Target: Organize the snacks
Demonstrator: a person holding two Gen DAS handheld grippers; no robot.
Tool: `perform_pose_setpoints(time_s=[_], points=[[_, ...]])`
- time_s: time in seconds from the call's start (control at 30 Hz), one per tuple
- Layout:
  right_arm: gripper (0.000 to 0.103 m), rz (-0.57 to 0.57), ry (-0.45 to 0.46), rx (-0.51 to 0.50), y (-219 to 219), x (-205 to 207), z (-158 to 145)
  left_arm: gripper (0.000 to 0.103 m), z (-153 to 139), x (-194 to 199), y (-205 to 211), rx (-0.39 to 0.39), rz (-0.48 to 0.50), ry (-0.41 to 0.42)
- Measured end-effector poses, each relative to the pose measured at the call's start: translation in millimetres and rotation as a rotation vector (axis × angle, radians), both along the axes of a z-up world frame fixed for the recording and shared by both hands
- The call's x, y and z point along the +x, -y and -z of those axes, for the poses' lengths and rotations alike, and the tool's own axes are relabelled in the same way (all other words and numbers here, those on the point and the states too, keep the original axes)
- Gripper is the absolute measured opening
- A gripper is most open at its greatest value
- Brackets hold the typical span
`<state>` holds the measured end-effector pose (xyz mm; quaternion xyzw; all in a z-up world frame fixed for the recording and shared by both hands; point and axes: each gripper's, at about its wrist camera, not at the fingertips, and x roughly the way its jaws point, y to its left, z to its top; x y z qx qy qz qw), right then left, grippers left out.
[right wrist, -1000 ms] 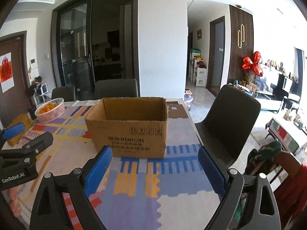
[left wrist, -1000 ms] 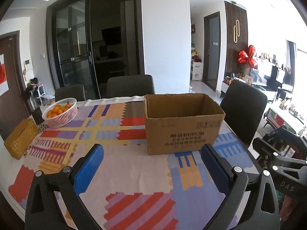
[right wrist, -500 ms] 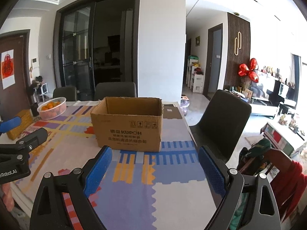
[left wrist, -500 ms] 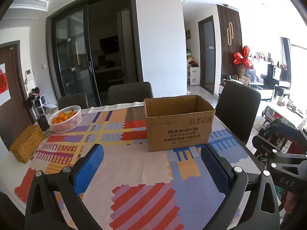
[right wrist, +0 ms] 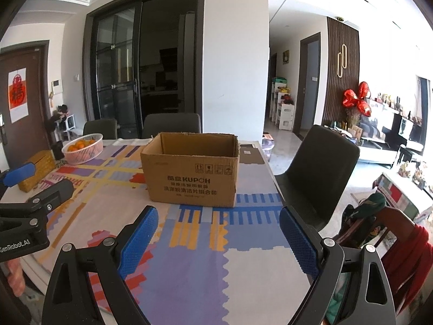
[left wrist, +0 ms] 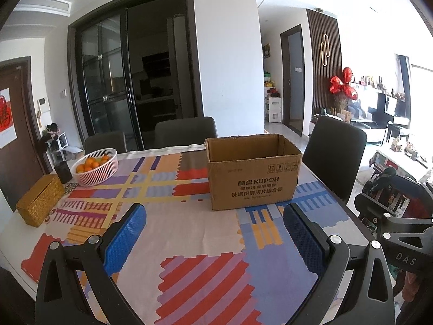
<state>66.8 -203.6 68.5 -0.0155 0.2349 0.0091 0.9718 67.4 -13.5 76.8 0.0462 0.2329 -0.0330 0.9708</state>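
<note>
An open brown cardboard box point(left wrist: 253, 174) point(right wrist: 190, 169) stands upright on the patterned tablecloth point(left wrist: 167, 233) point(right wrist: 194, 246), its inside hidden from both views. My left gripper point(left wrist: 213, 216) hovers open over the cloth, well short of the box, nothing between its blue pads. My right gripper point(right wrist: 217, 218) is open too, nearer the table's right edge, with the box ahead and slightly left. No snacks show in either view. The left gripper's body point(right wrist: 29, 211) appears at the left of the right wrist view.
A pink basket of oranges point(left wrist: 94, 166) point(right wrist: 82, 147), a dark cup point(left wrist: 62, 172) and a woven gold tissue box point(left wrist: 40, 200) point(right wrist: 38, 170) sit at the table's far left. Dark chairs point(left wrist: 335, 157) point(right wrist: 319, 173) ring the table. Red clothing point(right wrist: 406, 257) hangs at the right.
Both grippers drew back from the box, which now looks smaller and farther. More tablecloth shows in front. Both stayed open.
</note>
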Motion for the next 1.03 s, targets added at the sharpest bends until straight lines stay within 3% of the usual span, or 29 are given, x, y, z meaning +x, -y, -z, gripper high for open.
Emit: perform_pose_setpoints(time_s=[1.03], points=[[0.092, 0.006, -0.02, 0.007, 3.5, 0.7, -1.4, 0.103, 3.9, 6.2, 5.0, -0.01, 0.008, -0.031]])
